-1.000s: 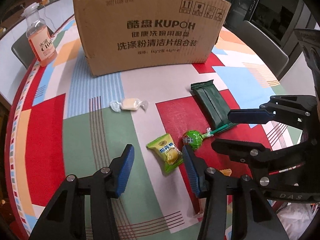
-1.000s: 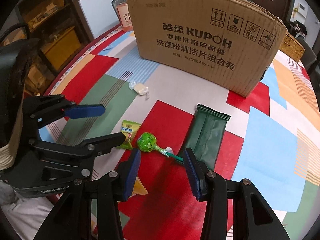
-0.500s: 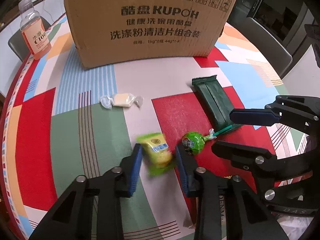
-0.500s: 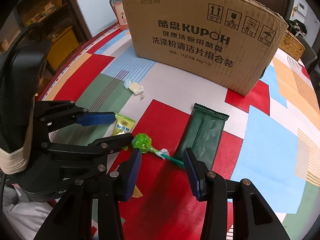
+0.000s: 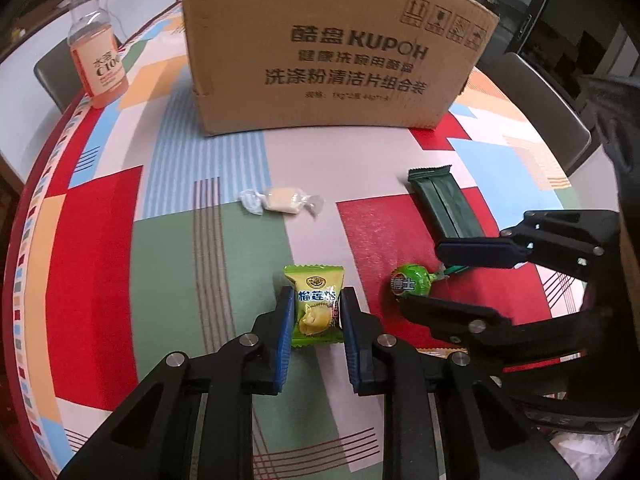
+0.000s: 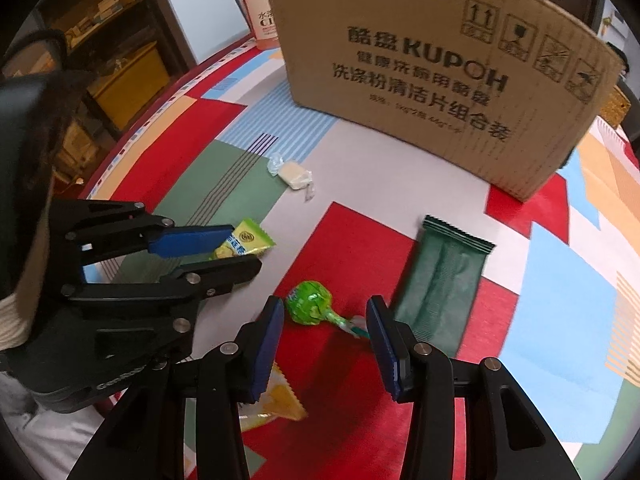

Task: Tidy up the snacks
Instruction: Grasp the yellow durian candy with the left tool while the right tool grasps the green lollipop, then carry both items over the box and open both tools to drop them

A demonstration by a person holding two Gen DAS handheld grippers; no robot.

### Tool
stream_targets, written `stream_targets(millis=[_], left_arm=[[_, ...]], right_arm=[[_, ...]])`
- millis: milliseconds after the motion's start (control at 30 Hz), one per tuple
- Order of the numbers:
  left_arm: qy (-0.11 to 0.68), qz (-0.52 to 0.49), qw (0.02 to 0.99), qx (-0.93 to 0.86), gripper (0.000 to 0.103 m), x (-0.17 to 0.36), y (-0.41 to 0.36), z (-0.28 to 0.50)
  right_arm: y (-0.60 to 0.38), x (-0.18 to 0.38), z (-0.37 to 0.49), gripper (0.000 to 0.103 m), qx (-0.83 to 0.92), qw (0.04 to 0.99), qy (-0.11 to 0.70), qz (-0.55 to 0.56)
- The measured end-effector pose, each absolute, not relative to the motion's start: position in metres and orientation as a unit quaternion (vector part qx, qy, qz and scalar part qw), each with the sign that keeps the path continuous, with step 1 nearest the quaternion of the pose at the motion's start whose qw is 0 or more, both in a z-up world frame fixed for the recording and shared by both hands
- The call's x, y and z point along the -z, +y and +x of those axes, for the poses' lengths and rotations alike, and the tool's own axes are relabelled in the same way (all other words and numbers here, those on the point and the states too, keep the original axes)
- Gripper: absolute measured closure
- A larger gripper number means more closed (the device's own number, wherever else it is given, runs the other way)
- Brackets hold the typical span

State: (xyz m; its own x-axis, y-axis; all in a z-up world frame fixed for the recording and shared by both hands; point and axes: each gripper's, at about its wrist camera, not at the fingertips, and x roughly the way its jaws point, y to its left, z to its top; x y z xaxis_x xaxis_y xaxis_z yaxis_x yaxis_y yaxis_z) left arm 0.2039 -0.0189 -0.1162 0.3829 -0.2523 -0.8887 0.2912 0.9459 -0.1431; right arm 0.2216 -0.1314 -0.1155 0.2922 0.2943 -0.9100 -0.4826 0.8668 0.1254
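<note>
Your left gripper [image 5: 314,316] has just closed on the green-and-yellow durian candy packet [image 5: 315,304], ready for lifting; your right gripper [image 6: 326,322] stands part-open, straddling the green foil lollipop [image 6: 310,303], unheld.

Round table [image 5: 100,216] under a patchwork cloth of red, green, blue. Top centre: cardboard box [image 5: 332,52]. Upper left: bottle [image 5: 98,66]. Mid-frame: 1 pale wrapped candy [image 5: 282,202]; right, dark green bar [image 5: 440,200], green lollipop [image 5: 408,286].
</note>
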Motion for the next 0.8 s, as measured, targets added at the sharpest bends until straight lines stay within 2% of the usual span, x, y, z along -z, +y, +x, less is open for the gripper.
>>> stream_targets(millis=[300, 333, 367, 800], left_arm=[[0.529, 0.008, 0.833, 0.161, 0.08, 0.115, -0.014, 0.204], [0.529, 0.007, 0.833, 0.162, 0.08, 0.114, -0.014, 0.203], [0.529, 0.006, 0.833, 0.162, 0.08, 0.114, -0.015, 0.204], [0.504, 0.004, 0.847, 0.17, 0.08, 0.093, -0.015, 0.199]], right_arm=[[-0.126, 0.125, 0.227, 0.065, -0.242, 0.797, 0.546, -0.09], [-0.126, 0.125, 0.228, 0.067, -0.242, 0.797, 0.547, -0.09], [-0.126, 0.127, 0.228, 0.074, -0.242, 0.795, 0.549, -0.088], [-0.137, 0.104, 0.222, 0.076, -0.225, 0.823, 0.518, -0.07]])
